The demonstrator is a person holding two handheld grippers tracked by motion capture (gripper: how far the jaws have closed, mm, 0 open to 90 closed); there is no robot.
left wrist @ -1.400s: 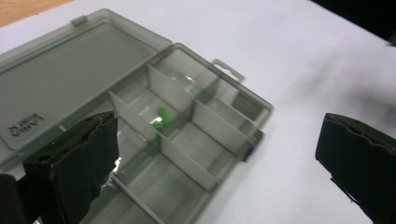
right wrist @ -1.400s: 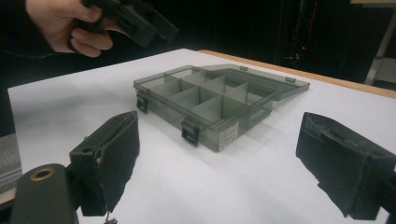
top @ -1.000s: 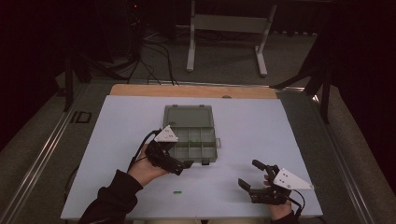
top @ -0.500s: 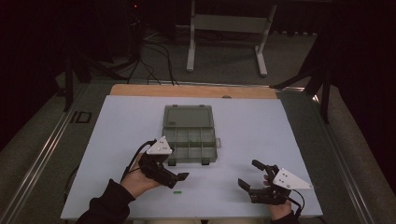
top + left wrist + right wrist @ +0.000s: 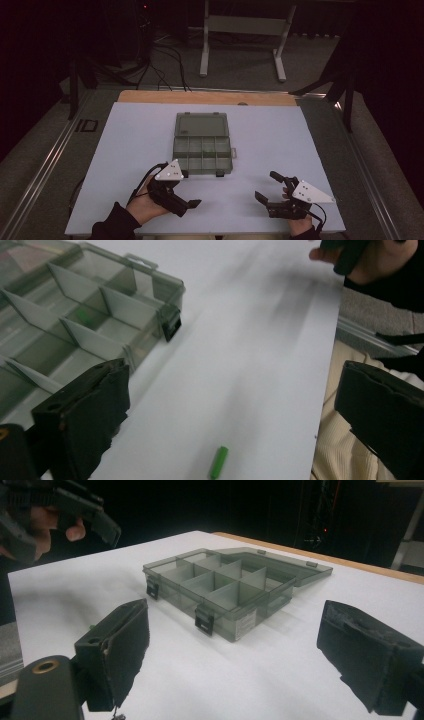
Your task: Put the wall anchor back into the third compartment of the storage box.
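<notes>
- Small green plastic peg [image 5: 218, 462] lies loose on the white bench [image 5: 130, 145], just in front of the translucent grey compartment box [image 5: 202, 145] and off its near left corner; nothing grips it.
- Judging by the layout, the work looks to be in its early stage: the peg has yet to be picked up and dropped into a compartment. A faint green shape shows in one cell in the left gripper view, though I cannot tell what it is.
- Box lid lies folded open behind the tray, so the cells are reachable.
- Left gripper [image 5: 192, 204] hovers just in front of the box, jaws wide, with the peg on the bench between and just ahead of them.
- Right gripper [image 5: 267, 192] sits off the box's near right corner, well apart from the peg, jaws spread wide and empty.
</notes>
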